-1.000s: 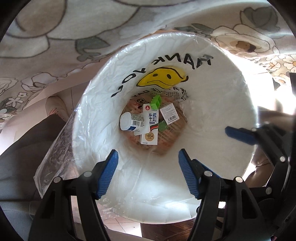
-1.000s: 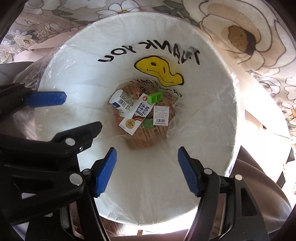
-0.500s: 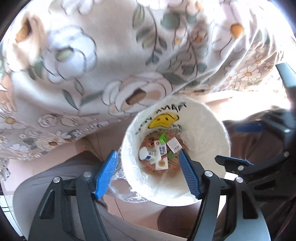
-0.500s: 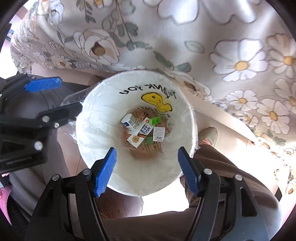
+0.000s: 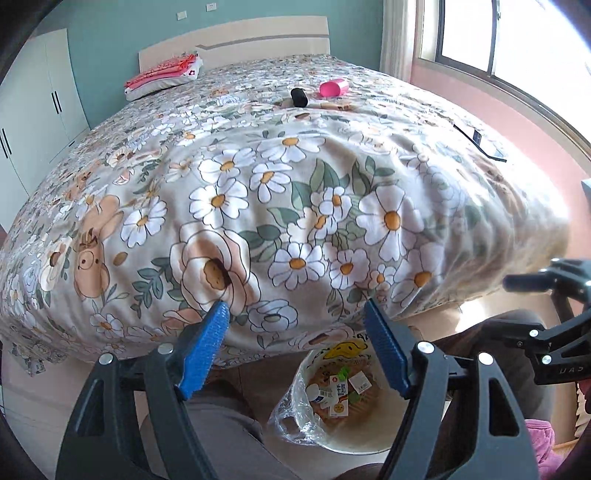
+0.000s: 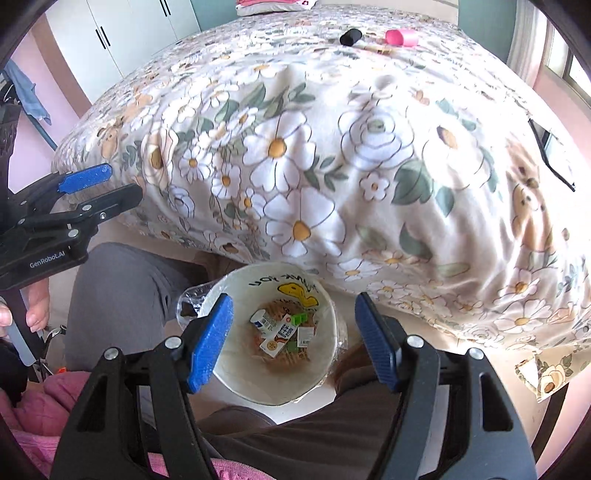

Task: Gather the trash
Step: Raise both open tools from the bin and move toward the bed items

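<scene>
left wrist view: the left hand-held gripper [image 5: 297, 347] fills the lower part of the frame, its blue pads standing apart with nothing between them; its jaws have just been opening further, and they are empty. behind its right finger, at the lower centre, stands the white round trash bin with a clear plastic liner [image 5: 295, 406], on the floor between the person's knees, so that things can drop straight down into it. inside lie a small white milk carton [image 5: 339, 394] and a white bottle [image 5: 314, 392] among other scraps. the bed with the flower-print cover [image 5: 258, 192] takes most of the frame. far up on it, near the upper centre, rest a pink plastic cup on its side [image 5: 333, 88] and a black cylinder [image 5: 299, 97], just beside each other; i judge these are the next trash to collect, because they lie loose on the cover. the right hand-held gripper [image 5: 543, 295] shows at the right edge.

right wrist view: the right hand-held gripper [image 6: 293, 339] is at the bottom, also open and empty, and the trash bin [image 6: 236, 373] sits directly between its pads in the picture, well below them. the pink cup [image 6: 400, 37] and black cylinder [image 6: 351, 36] are at the top edge, well apart from both grippers. the left hand-held gripper [image 6: 96, 188] is at the left edge.
</scene>
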